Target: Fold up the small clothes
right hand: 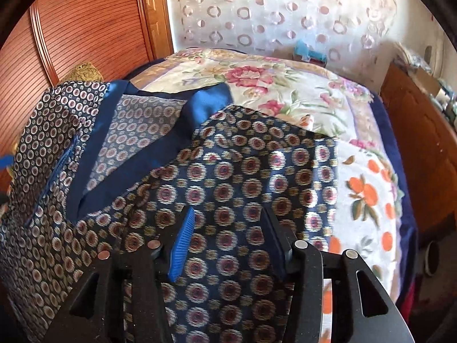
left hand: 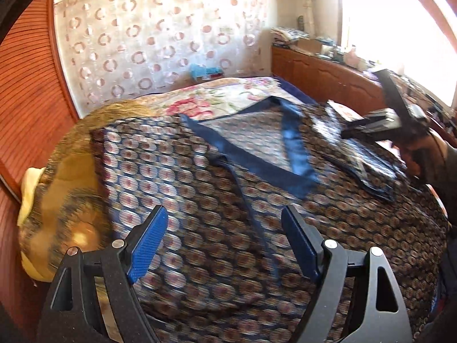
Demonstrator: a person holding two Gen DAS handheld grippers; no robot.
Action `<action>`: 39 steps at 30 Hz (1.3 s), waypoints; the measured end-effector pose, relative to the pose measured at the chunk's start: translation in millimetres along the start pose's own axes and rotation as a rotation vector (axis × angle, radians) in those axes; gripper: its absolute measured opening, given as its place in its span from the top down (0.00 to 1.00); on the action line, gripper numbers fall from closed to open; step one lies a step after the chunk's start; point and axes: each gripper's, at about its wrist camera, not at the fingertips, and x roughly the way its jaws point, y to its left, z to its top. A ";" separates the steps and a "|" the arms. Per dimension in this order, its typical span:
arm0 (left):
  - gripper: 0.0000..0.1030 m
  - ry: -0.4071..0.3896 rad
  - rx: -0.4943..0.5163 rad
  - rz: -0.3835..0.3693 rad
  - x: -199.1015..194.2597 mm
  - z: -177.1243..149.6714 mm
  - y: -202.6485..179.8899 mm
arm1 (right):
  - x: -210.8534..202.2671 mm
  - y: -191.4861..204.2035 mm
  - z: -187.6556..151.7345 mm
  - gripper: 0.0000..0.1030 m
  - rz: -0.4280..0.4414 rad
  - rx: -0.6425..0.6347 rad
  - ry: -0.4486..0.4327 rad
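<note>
A navy garment [left hand: 200, 188] patterned with small round medallions lies spread on the bed, its blue satin V-collar [left hand: 257, 160] facing up. My left gripper [left hand: 224, 210] hovers over the garment's near part, jaws wide open, nothing between the blue pads [left hand: 148, 245]. In the right wrist view the same garment [right hand: 242, 171] fills the foreground, its collar [right hand: 114, 154] to the left. My right gripper [right hand: 227, 211] stands above it with its jaws apart and not pressing on the cloth. The left wrist view shows the right gripper [left hand: 371, 127], blurred, over a folded-in sleeve [left hand: 368, 168], held by a hand [left hand: 420, 154].
A floral blanket [right hand: 285, 91] covers the bed, with an orange-flowered part [right hand: 368, 188] at the right. A yellow-brown cushion [left hand: 65, 188] lies at the left, by the slatted wooden door [left hand: 25, 85]. A wooden cabinet [left hand: 320, 74] with clutter runs under the window. A patterned curtain [right hand: 285, 8] hangs behind.
</note>
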 end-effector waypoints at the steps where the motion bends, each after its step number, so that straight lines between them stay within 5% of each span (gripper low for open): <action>1: 0.20 -0.001 -0.013 0.010 1.4 4.2 11.0 | -0.8 -4.1 -0.2 0.50 -0.007 0.001 -0.003; 13: 0.20 0.030 -0.109 0.097 27.5 34.0 87.7 | 3.2 -54.7 9.7 0.47 -0.042 0.068 -0.016; 17: 0.20 0.054 -0.135 0.120 37.1 37.5 105.8 | 9.6 -64.3 15.8 0.38 -0.044 0.078 -0.016; 29: 0.28 0.109 -0.147 0.093 59.4 46.1 119.3 | 36.4 -70.3 32.5 0.38 -0.038 0.069 -0.001; 36: 0.48 0.108 -0.151 0.055 63.5 56.0 121.4 | 42.1 -68.7 33.2 0.37 -0.047 0.053 -0.020; 39: 0.49 0.106 -0.139 0.055 65.1 60.1 119.3 | 42.6 -69.0 30.6 0.37 -0.046 0.052 -0.030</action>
